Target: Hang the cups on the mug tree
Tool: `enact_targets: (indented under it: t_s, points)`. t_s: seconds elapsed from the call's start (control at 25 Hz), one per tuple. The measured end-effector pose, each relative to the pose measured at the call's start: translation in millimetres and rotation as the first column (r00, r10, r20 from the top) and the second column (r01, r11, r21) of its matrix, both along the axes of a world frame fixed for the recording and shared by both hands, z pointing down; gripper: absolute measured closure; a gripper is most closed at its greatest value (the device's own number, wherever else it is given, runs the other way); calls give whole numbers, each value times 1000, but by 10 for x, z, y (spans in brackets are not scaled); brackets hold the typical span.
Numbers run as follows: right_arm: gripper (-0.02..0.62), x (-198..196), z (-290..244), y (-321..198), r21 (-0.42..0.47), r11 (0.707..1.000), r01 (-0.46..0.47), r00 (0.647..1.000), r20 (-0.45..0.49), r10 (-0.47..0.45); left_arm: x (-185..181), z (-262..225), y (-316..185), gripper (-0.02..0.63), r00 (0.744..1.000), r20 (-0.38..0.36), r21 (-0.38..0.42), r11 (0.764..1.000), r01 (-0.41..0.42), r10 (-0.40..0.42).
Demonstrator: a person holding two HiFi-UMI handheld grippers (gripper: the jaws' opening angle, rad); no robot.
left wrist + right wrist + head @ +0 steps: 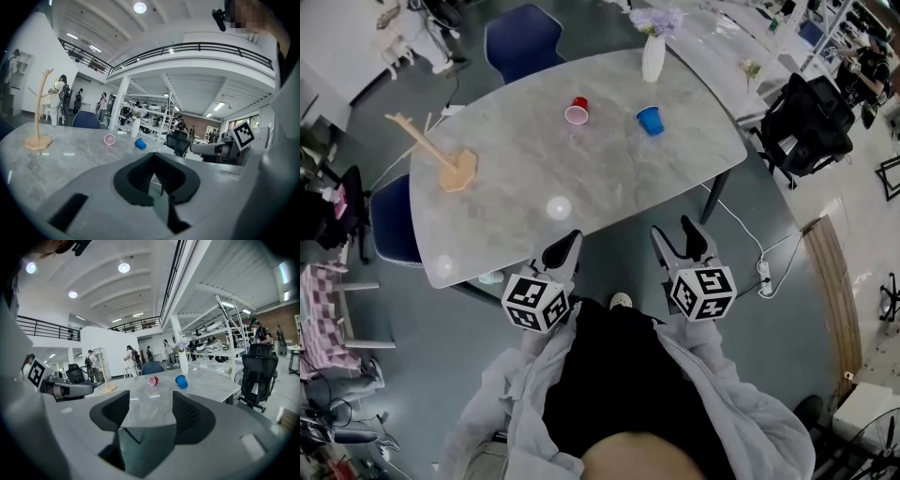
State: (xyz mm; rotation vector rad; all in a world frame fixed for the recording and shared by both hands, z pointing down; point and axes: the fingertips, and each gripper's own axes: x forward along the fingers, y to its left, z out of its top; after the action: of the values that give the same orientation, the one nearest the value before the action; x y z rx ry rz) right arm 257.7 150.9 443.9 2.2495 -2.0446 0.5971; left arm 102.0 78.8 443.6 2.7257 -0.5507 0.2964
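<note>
Grey marble table (609, 187), head view: a white vase (653, 58) at the far edge holds pale purple flowers (656, 21). The blue cup (650, 119) lies on its side just in front of the vase. The red cup (577, 111) lies on its side left of the vase, mouth facing the camera. The wooden mug tree (441, 155) stands well left of the vase. Both grippers are at the table edge opposite the vase. Cup handles cannot be made out.

Left gripper view: left gripper (153, 158) jaws together, with nothing clamped. Its body hides the near tabletop. Both cups lie left of the vase, and the tree is far left.

Right gripper view: right gripper (150, 409) jaws apart, with only the tabletop showing between them. The cups lie in front of the vase, their interiors too small to read. The tree's pegs blur into the people behind.
</note>
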Motion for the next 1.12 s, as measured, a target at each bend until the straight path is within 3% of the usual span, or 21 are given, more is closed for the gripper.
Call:
enact_targets:
  t_s: [0.52, 1.12]
  points:
    - [314, -7, 335, -109, -66, 997, 41, 997, 61, -37, -4, 303, -77, 609, 997, 73, -73, 996, 44, -39]
    - [315, 835, 495, -935, -131, 991, -20, 999, 37, 25, 761, 404, -1005, 609, 995, 101, -103, 995, 1, 9]
